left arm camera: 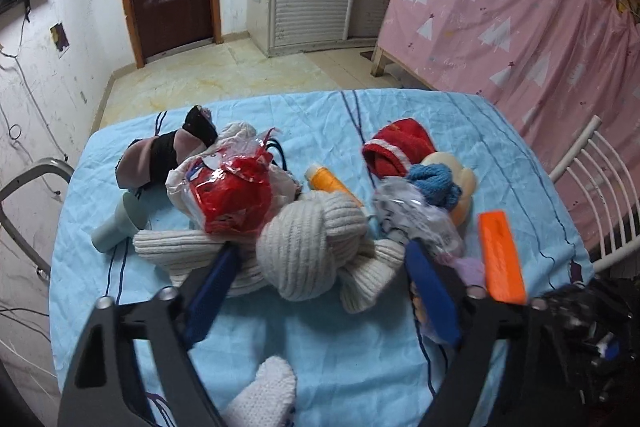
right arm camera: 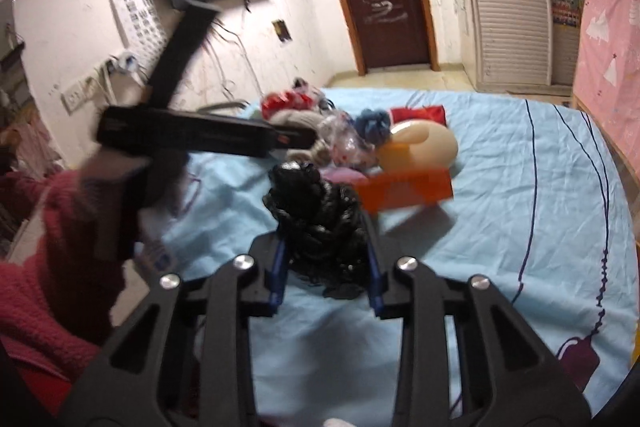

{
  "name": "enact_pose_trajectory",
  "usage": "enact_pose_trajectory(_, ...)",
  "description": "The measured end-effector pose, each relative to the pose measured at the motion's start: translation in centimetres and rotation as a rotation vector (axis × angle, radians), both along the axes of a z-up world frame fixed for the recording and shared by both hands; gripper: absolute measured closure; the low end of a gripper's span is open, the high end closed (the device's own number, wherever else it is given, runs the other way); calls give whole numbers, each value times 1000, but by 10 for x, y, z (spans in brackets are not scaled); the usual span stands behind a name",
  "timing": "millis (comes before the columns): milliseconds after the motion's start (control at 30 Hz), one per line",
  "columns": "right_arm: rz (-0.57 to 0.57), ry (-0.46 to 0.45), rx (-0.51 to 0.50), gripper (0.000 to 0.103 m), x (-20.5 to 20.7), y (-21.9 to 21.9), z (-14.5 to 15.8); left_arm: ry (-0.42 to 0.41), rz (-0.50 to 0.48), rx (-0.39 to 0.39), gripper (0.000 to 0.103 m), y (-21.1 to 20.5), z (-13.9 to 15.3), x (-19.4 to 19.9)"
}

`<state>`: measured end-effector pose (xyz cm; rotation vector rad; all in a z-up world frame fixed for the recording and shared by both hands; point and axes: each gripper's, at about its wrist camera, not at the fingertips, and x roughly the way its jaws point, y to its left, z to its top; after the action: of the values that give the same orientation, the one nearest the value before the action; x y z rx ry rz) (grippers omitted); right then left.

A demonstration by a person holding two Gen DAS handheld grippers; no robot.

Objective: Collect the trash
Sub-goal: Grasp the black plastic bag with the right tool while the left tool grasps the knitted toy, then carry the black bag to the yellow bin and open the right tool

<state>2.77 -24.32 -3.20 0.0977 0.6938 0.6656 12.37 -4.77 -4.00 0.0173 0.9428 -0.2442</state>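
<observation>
Right tongs (right arm camera: 326, 247) were closed in on a crumpled black plastic bag (right arm camera: 316, 223), a blue pad pressing each side of it, the bag sitting on the blue sheet (right arm camera: 500, 207) of the bench. Left tongs (left arm camera: 320, 267) stood partly open with nothing gripped: the left pad lay against the cream knitted garment (left arm camera: 304, 247), the right pad beside a clear crinkled wrapper (left arm camera: 420, 223). That wrapper lay just ahead and to the right of the left tongs, touching the blue knitted piece (left arm camera: 434, 183). A second wrapper, red and clear (left arm camera: 232, 195), lay ahead and to the left, on top of the knitwear. An orange box (left arm camera: 500, 259) lay to the right of the right pad, its long axis running away from the camera. Judgement: the black bag is secured by the right hand; the left hand is nearer both wrappers, and the clear one is closer to its pads. Risk: snagging knitwear with the wrapper.
</observation>
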Motion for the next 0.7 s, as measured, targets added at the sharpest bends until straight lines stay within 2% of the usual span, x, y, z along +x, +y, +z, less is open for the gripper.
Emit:
enact_pose_trajectory(100,17,2,47,73,-1,-10,3,4,25,-7,52,5,-1,6)
enact_pose_trajectory(233,6,12,66,73,-1,-18,1,-10,18,-2,60,4,-2,5)
enact_pose_trajectory(333,-3,8,77,73,-2,-23,2,-24,25,19,61,2,0,-1)
enact_pose_trajectory(433,-12,-7,83,73,-3,-26,6,-44,30,7,61,4,9,-10)
enact_pose_trajectory(700,-58,-40,88,73,-8,-39,17,-150,9,-35,61,2,53,-46)
